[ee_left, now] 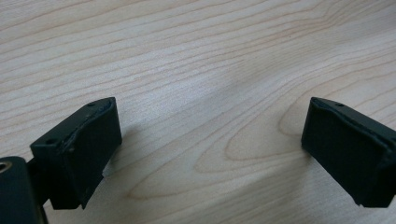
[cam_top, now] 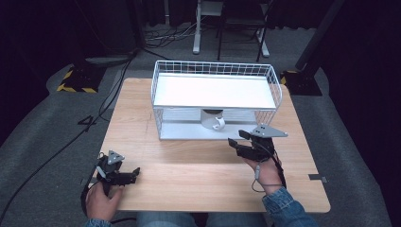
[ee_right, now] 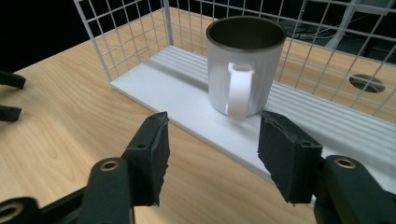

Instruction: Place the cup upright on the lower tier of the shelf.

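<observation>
A white mug [cam_top: 213, 119] [ee_right: 243, 70] with a dark inside stands upright on the lower shelf of a white wire rack [cam_top: 156, 80] [ee_right: 140, 42], handle towards me. My right gripper [cam_top: 237, 137] [ee_right: 212, 135] hovers just in front of the shelf's front edge, pointing at the mug. Its jaws stand open with nothing between them and do not touch the mug. My left gripper [cam_top: 132, 174] [ee_left: 210, 135] is low over the bare wooden table [cam_top: 189, 170] at the front left, open wide and empty. In the right gripper view its jaw tips [ee_right: 9, 95] show at the left edge.
The rack has a flat white top shelf [cam_top: 215, 92] over the mug, with wire walls around it. A round hole [ee_right: 366, 83] in the tabletop lies behind the rack. Cables [cam_top: 56, 151], stand bases and chair legs are on the grey floor around the table.
</observation>
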Demonstrator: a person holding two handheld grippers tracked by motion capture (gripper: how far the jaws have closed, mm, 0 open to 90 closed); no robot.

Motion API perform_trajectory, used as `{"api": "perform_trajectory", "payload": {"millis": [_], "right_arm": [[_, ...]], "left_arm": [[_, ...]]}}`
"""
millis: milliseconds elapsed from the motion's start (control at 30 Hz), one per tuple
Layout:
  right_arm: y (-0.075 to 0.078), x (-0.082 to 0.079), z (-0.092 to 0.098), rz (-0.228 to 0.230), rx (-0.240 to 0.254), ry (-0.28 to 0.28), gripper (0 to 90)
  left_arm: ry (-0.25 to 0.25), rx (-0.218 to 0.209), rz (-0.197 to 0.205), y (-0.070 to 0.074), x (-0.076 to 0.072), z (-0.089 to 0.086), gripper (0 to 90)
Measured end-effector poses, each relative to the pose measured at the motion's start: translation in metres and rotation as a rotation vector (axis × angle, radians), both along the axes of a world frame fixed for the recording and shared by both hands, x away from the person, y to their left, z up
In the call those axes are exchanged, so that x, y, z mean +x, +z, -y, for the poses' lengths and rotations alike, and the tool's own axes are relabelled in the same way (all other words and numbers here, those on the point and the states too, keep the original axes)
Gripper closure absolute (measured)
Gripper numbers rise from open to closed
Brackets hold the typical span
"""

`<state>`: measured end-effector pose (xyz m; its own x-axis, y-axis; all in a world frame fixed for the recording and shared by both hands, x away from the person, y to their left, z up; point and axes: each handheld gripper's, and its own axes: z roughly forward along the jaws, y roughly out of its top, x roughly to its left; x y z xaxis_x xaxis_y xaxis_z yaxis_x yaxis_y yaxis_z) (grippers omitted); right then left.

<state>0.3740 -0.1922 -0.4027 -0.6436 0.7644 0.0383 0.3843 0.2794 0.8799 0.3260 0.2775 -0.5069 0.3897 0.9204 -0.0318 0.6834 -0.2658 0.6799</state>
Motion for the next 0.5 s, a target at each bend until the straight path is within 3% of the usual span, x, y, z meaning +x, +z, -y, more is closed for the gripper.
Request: {"api": "perform_trajectory", "payload": {"millis": [367,500], "right_arm": [[-0.013,-0.016,0.040,-0.064,0.022,0.004,34.5],[-0.022,-0.021,0.060,-0.097,0.021,0.013,26.4]], "left_arm": [[-0.001,0.004,0.000,0.000,0.002,0.000,4.8],[0.001,0.002,-0.003,0.000,0.003,0.000,4.7]]}}
